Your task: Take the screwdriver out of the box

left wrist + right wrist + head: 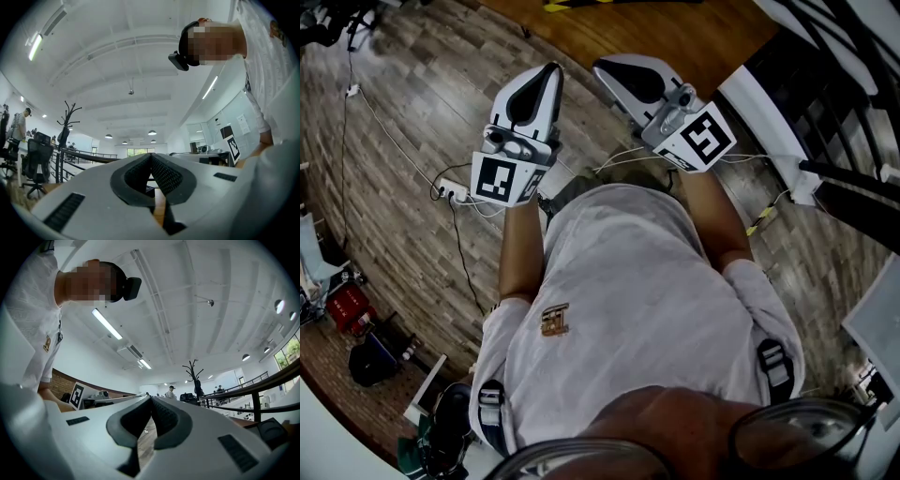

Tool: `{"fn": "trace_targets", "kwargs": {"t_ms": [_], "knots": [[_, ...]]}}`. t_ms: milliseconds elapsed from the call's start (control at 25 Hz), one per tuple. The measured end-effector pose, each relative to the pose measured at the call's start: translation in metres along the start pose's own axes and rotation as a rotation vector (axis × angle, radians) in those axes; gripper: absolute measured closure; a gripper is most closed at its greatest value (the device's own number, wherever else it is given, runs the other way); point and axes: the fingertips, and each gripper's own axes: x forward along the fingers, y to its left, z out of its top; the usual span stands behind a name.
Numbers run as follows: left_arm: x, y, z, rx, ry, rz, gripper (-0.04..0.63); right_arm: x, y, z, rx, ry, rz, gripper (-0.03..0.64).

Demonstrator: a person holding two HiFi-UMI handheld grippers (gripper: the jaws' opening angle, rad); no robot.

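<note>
No box and no screwdriver show in any view. In the head view my left gripper [549, 71] and right gripper [602, 66] are held side by side in front of the person's chest, over a wood-plank floor [412, 84]. Both are white with black pads and carry a marker cube. In the left gripper view the left gripper [151, 155] has its ribbed pads meeting at the tip with nothing between them. The right gripper [151, 398] looks the same in its own view. Both cameras look up at a white ceiling and the person's shirt.
A power strip [451, 192] with trailing cables lies on the floor at the left. Red and black items [345, 307] sit at the lower left. A white table edge [773, 112] and dark railing [853, 202] stand at the right. A coat rack [68, 118] and office chair [35, 157] stand farther off.
</note>
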Motion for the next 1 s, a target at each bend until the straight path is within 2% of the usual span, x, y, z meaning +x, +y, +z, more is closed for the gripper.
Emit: {"fn": "trace_targets", "kwargs": {"t_ms": [440,680,1000], "knots": [[0.015,0.002,-0.004,0.016,0.005,0.057,0.577,-0.004,-0.018,-0.001,0.002,0.012,0.057,0.584],[0.015,0.026,-0.007,0.014,-0.005,0.065,0.577,0.013,-0.024,-0.012,-0.003,0.030,0.054,0.584],[0.031,0.086,-0.014,-0.007,-0.026,0.035,0.577,0.066,-0.056,-0.024,-0.031,0.058,0.020,0.584]]}}
